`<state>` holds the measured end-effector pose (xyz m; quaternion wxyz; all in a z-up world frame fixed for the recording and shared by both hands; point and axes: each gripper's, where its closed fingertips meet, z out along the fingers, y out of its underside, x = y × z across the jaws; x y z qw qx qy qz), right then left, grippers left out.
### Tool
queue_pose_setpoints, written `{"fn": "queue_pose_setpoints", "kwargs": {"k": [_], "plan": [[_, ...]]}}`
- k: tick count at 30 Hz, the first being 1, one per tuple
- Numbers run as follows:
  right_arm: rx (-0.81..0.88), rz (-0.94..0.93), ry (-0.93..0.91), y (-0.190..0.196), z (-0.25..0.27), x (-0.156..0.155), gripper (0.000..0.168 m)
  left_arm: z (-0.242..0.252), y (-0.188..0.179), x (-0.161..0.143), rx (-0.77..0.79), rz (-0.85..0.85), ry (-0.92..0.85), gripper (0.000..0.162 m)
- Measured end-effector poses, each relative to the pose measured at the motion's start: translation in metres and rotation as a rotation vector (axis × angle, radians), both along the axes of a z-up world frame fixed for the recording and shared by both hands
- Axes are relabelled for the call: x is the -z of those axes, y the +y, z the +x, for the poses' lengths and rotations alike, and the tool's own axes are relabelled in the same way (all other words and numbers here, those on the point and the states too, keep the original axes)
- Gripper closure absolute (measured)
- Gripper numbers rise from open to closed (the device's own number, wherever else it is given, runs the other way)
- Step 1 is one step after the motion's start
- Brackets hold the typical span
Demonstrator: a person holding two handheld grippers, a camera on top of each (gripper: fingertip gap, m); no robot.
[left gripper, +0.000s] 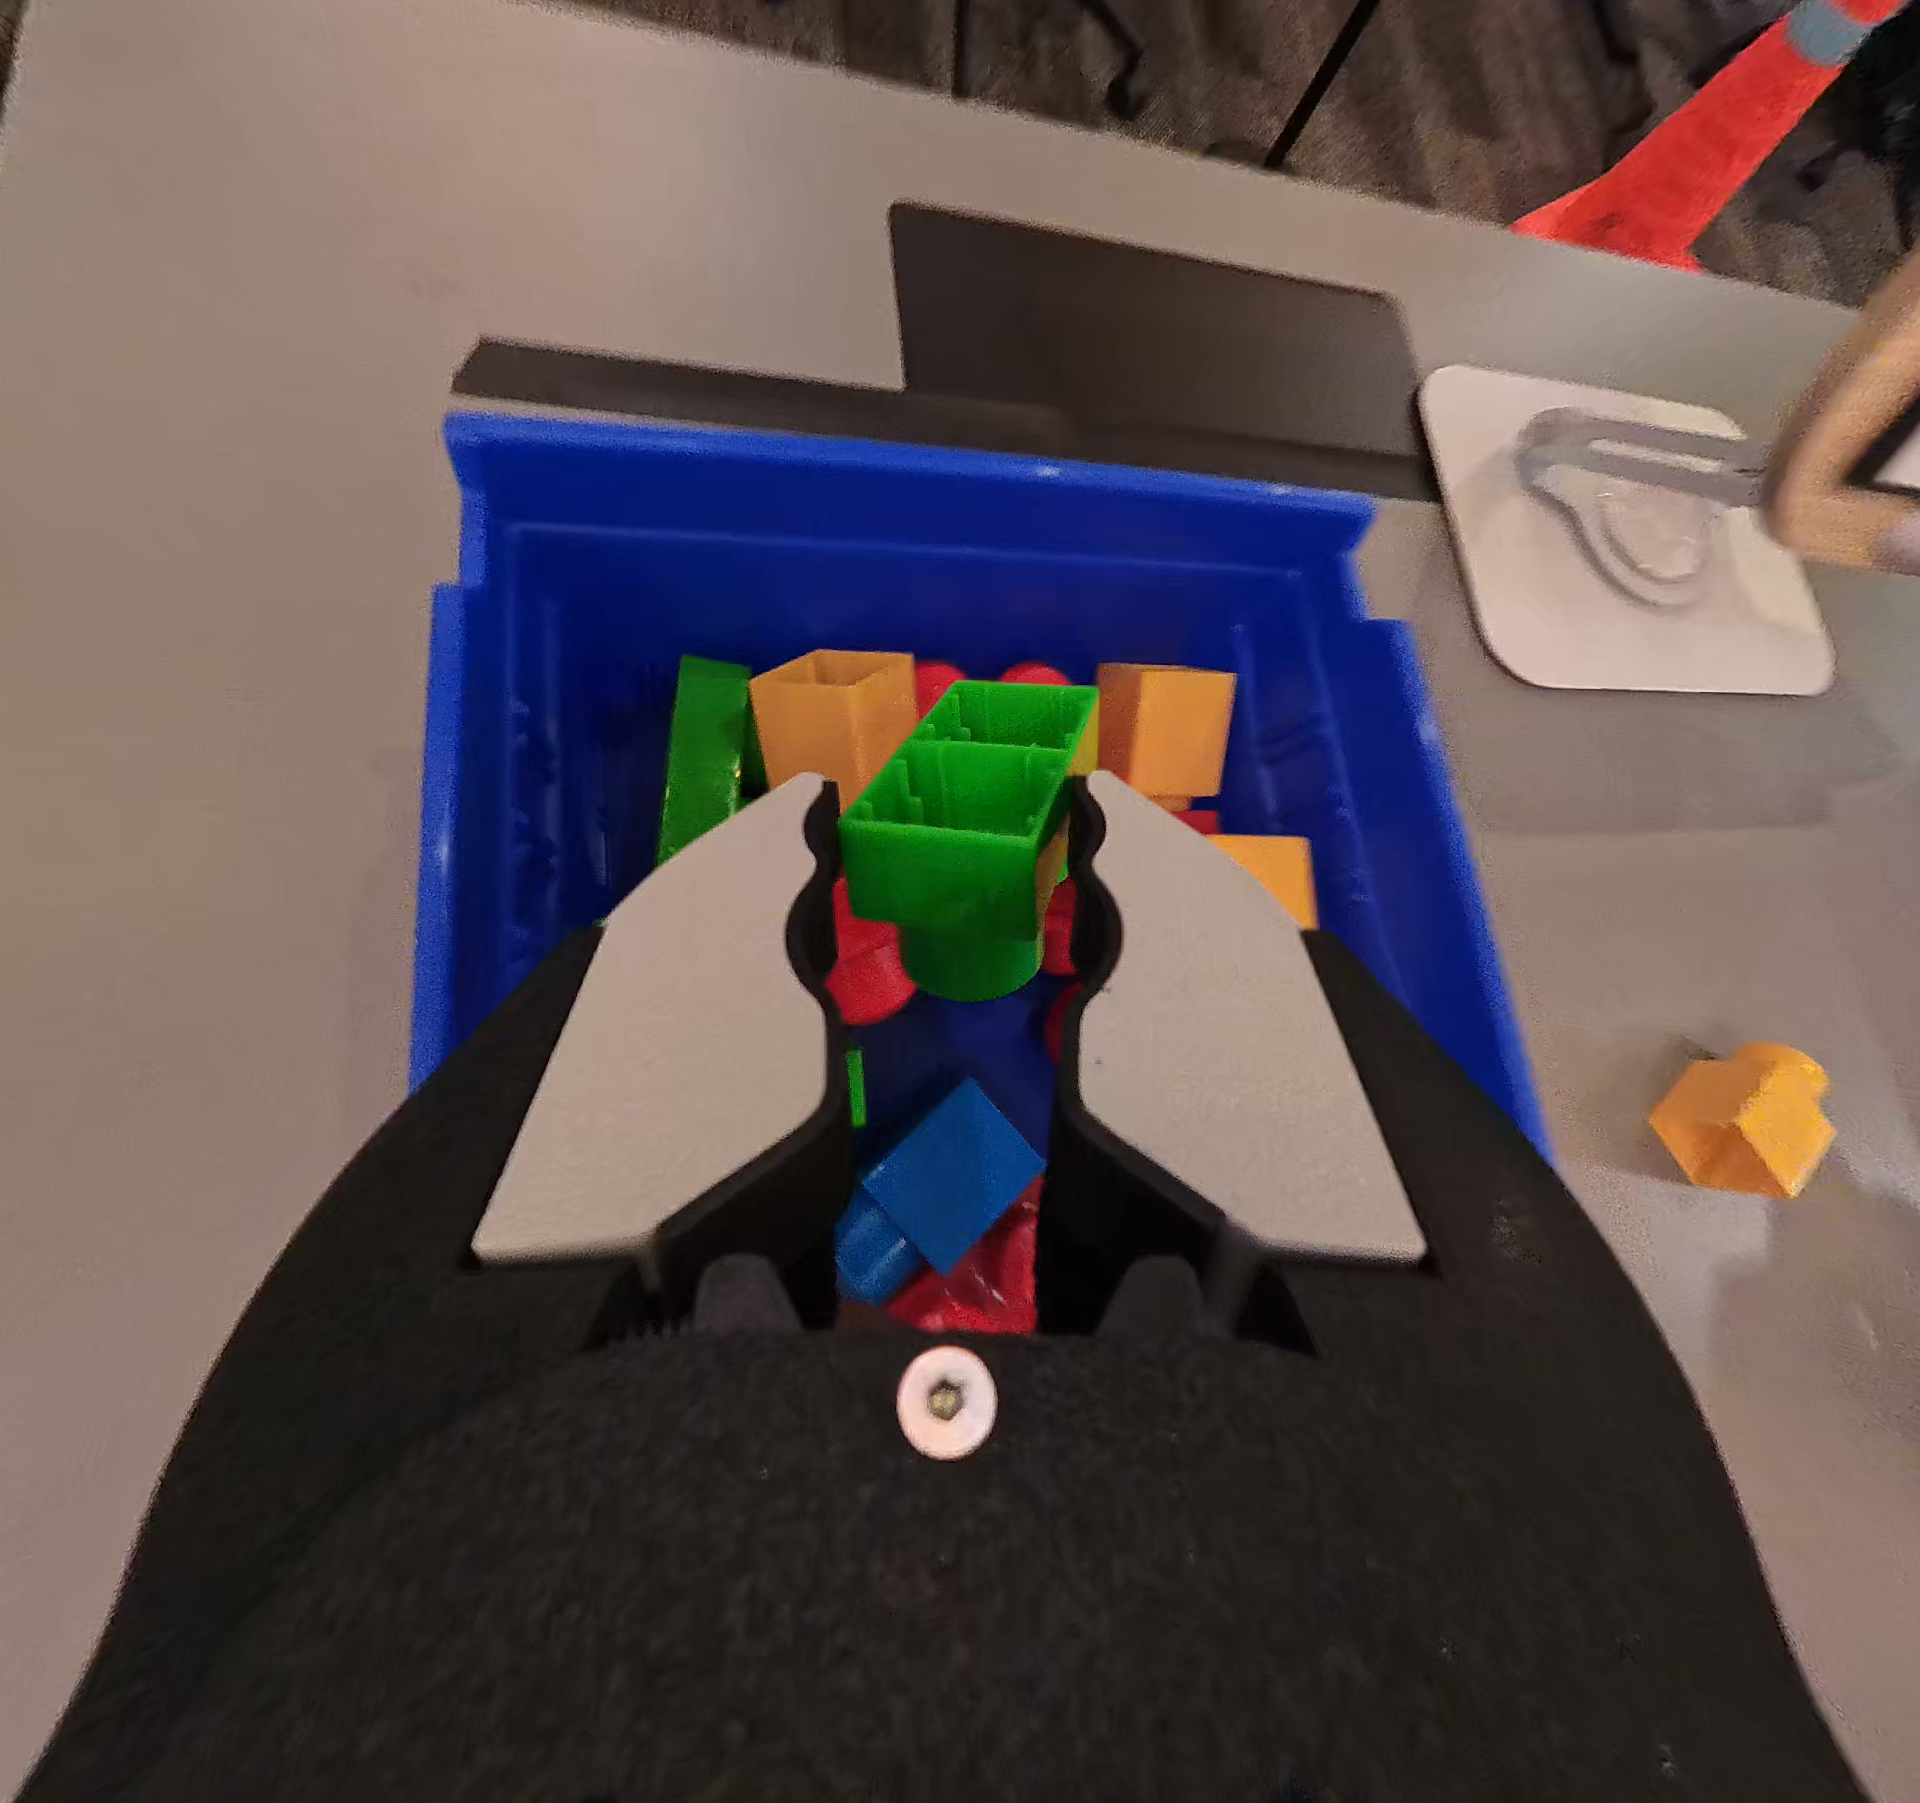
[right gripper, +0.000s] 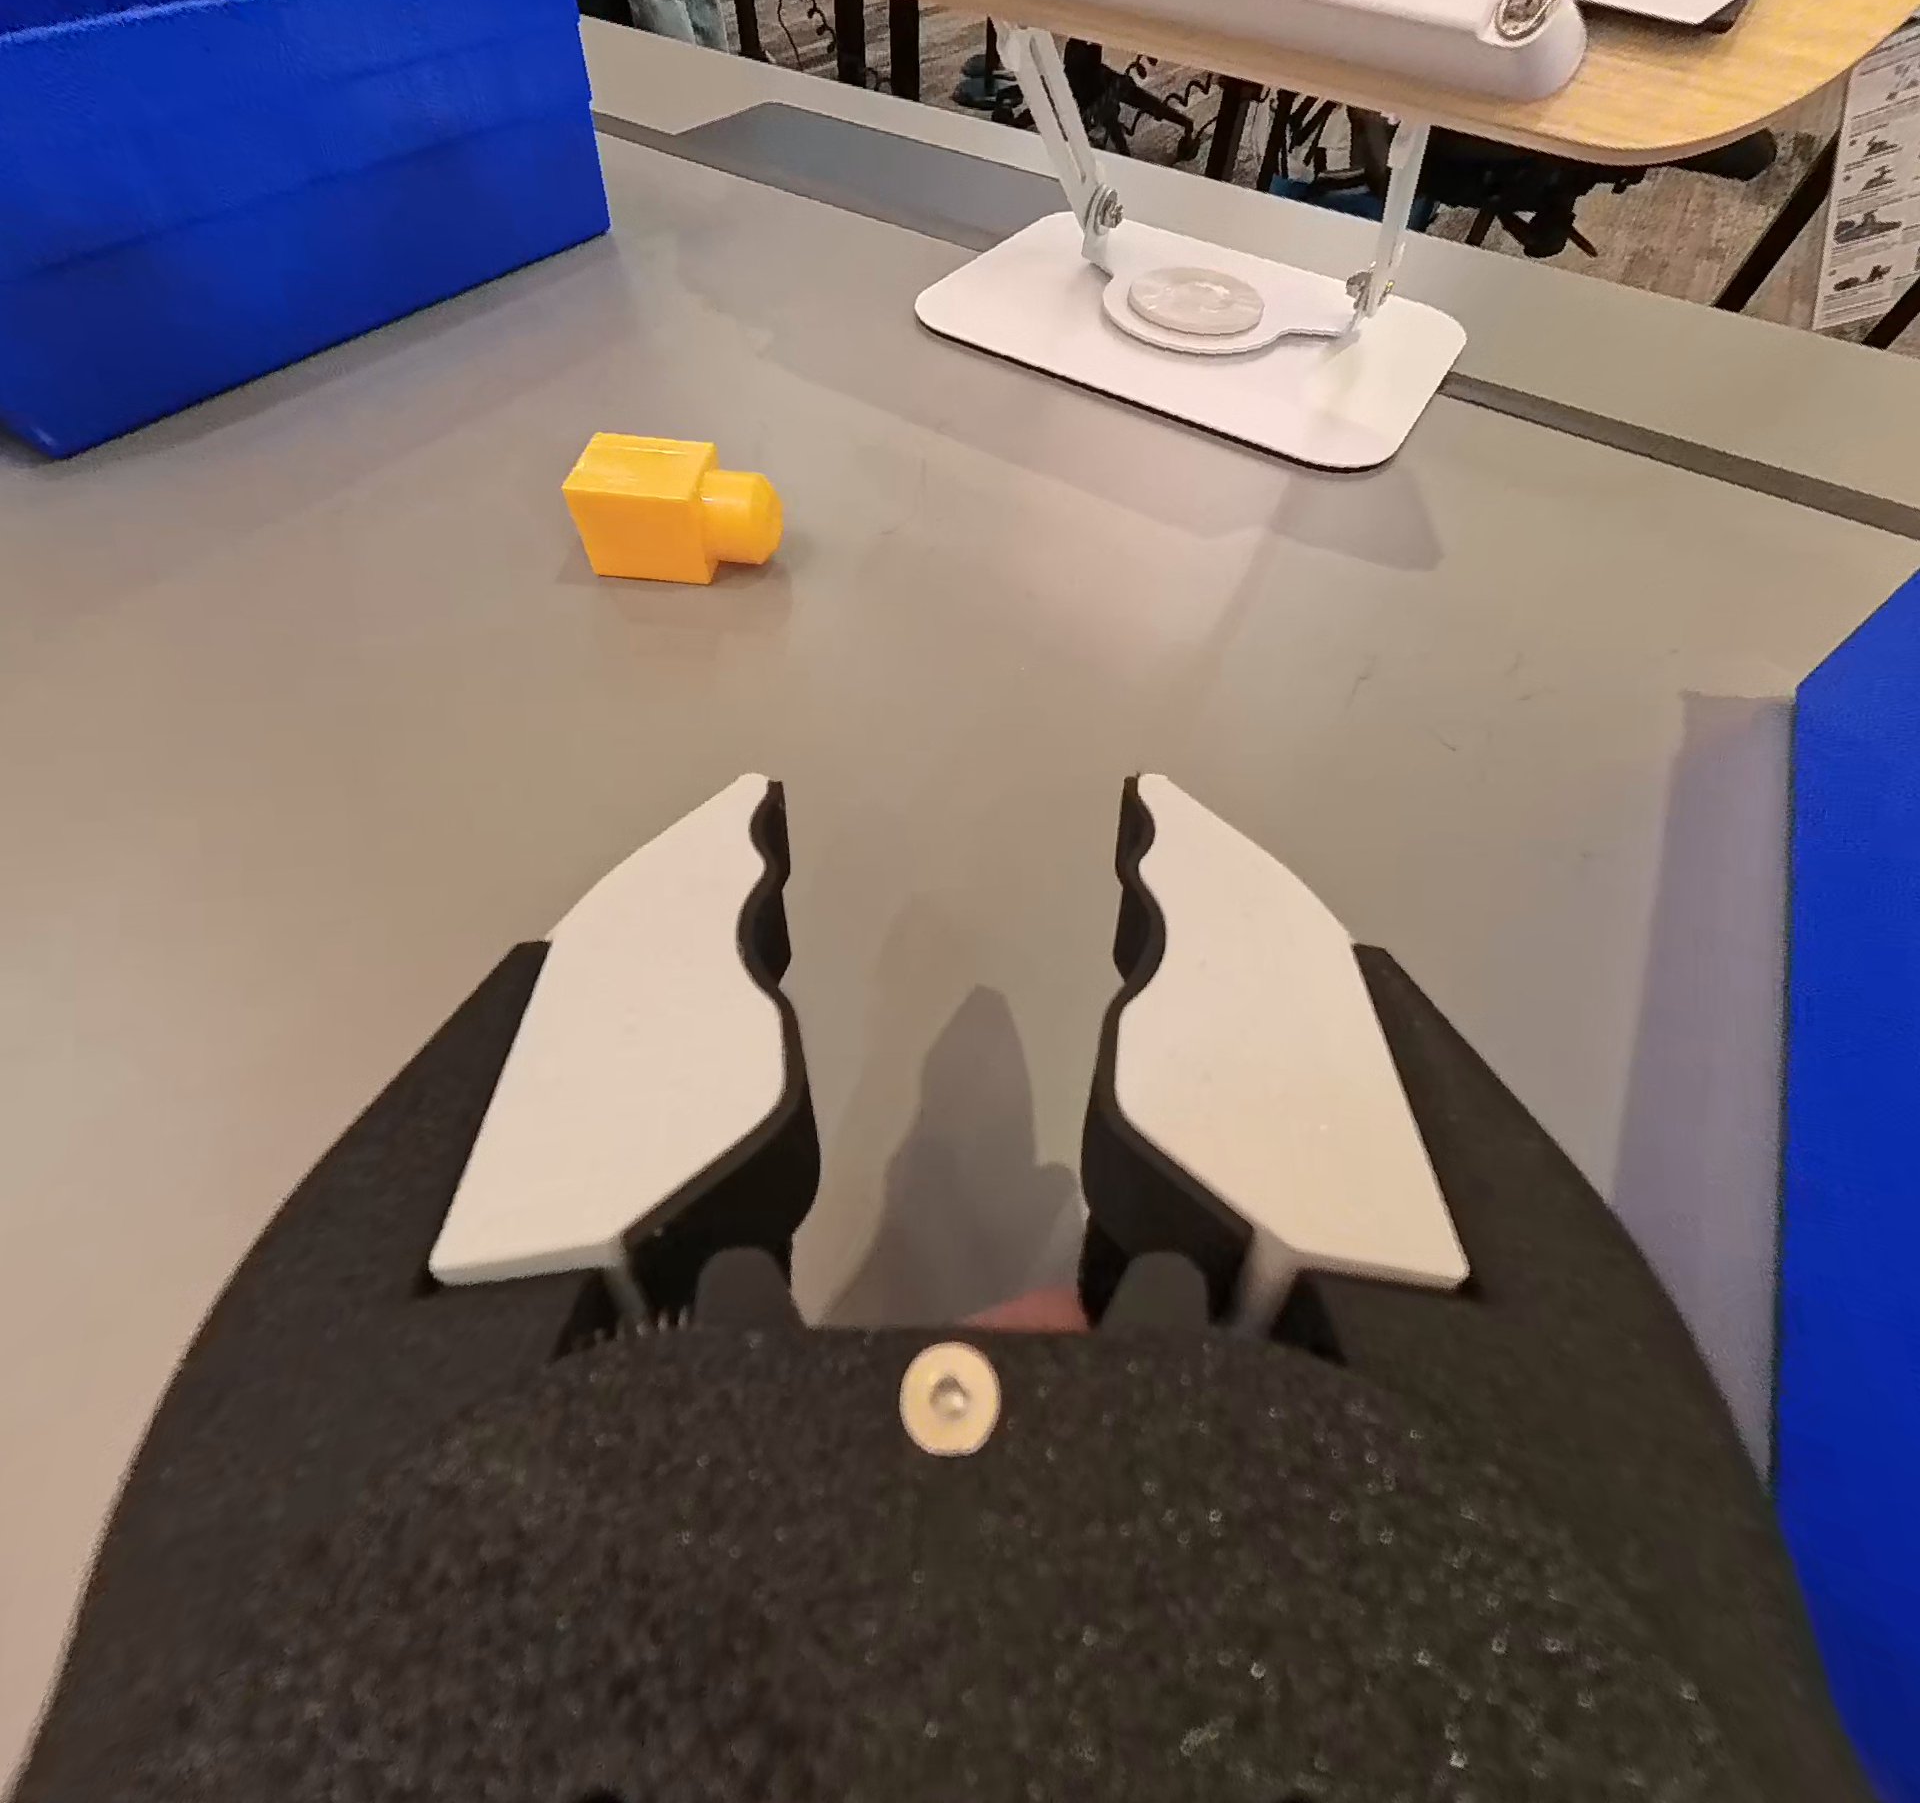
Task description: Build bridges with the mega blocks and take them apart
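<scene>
Left claw (left gripper: 951, 797) is clenched on a green block (left gripper: 961, 818), held above the blue bin (left gripper: 914, 496). We see the block's hollow underside facing up toward the camera and a stud pointing down; its long axis runs away from us, along the fingers, slightly to the right. Under it, in the bin, lie more blocks: orange, red, green and one blue.

Our right claw (right gripper: 951, 797) is released, its jaws well apart with nothing between them, and it hovers low over the counter (right gripper: 1039, 610). An orange block (right gripper: 665, 512) lies on its side on the counter, ahead and to the left of this claw, just beside the bin's right wall. Its stud points to the right. A white stand (right gripper: 1195, 351) is farther off, ahead and to the right.

We judge that building is only starting: no bridge is standing yet. The orange block is nearer to the right claw, so this claw should go forward and left to reach it, and close across its square body. The green block must come out to the right, over the bin wall.
</scene>
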<state>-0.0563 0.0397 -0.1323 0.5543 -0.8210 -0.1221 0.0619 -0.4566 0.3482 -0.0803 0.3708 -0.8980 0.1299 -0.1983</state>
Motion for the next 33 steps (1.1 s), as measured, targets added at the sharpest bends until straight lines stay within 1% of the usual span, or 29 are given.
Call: {"fn": "queue_pose_setpoints", "kwargs": {"k": [3,5,7,9,11,13,16,19,21,24,28,30,33], "plan": [[0.0,-0.001,0.0,0.0,0.0,0.0,0.108,0.007,-0.019,-0.046,0.056,0.121,-0.034,0.12],[0.001,0.0,0.003,0.0,0.0,0.0,0.108,0.024,-0.044,-0.085,0.14,0.218,-0.084,0.121],[-0.002,-0.004,0.003,0.0,0.0,0.0,0.108,0.05,-0.075,-0.115,0.238,0.296,-0.101,0.121],[-0.002,-0.007,0.003,0.0,0.0,0.001,0.107,0.083,-0.108,-0.131,0.335,0.345,-0.077,0.121],[-0.001,-0.005,0.002,0.0,0.0,0.001,0.107,0.12,-0.14,-0.131,0.439,0.36,-0.025,0.121],[-0.001,-0.004,0.0,0.0,0.0,0.001,0.107,0.16,-0.169,-0.116,0.547,0.342,0.039,0.121],[-0.002,-0.004,0.003,0.0,0.0,0.001,0.107,0.217,-0.205,-0.076,0.693,0.279,0.109,0.121],[-0.004,-0.001,0.006,0.0,0.0,0.0,0.108,0.266,-0.23,-0.031,0.75,0.2,0.052,0.122],[-0.005,0.0,0.004,0.0,-0.001,0.0,0.108,0.293,-0.233,-0.004,0.728,0.162,0.016,0.122],[-0.006,-0.001,0.001,0.0,-0.001,0.0,0.108,0.329,-0.228,0.022,0.709,0.144,-0.026,0.122],[-0.006,0.006,0.006,-0.001,-0.001,-0.001,0.107,0.358,-0.222,0.044,0.695,0.087,-0.104,0.122],[-0.009,0.009,0.008,-0.001,-0.001,-0.001,0.107,0.364,-0.222,0.049,0.7,0.102,-0.142,0.122],[-0.009,0.017,0.011,-0.002,-0.001,-0.002,0.108,0.364,-0.225,0.062,0.733,0.147,-0.11,0.122]]}}
